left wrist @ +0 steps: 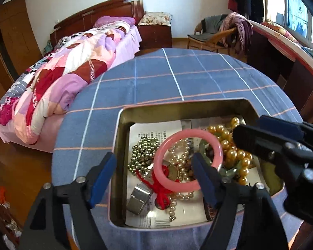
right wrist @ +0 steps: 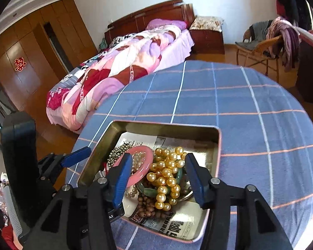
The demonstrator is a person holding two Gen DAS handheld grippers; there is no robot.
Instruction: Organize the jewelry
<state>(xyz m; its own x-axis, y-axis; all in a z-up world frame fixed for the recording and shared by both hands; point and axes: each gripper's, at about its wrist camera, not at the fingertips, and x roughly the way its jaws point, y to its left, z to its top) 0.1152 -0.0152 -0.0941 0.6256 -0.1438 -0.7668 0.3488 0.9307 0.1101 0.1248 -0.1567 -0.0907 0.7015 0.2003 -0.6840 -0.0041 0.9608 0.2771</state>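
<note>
Left wrist view: left tool is sitting spread over the tin at lower centre, pinching nothing; one finger is overlapping the pink bangle. Right wrist view: right tool is spread above the gold beads, its fingers covering part of the bangle. Tin is resting on the checked desk; newspaper lining is mostly buried.

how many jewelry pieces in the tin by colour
pink bangle: 1
gold bead strand: 1
silver-green bead strand: 1
white pearl strand: 1
brown wooden bead strand: 1
green stone bracelet: 1
total: 6
</note>
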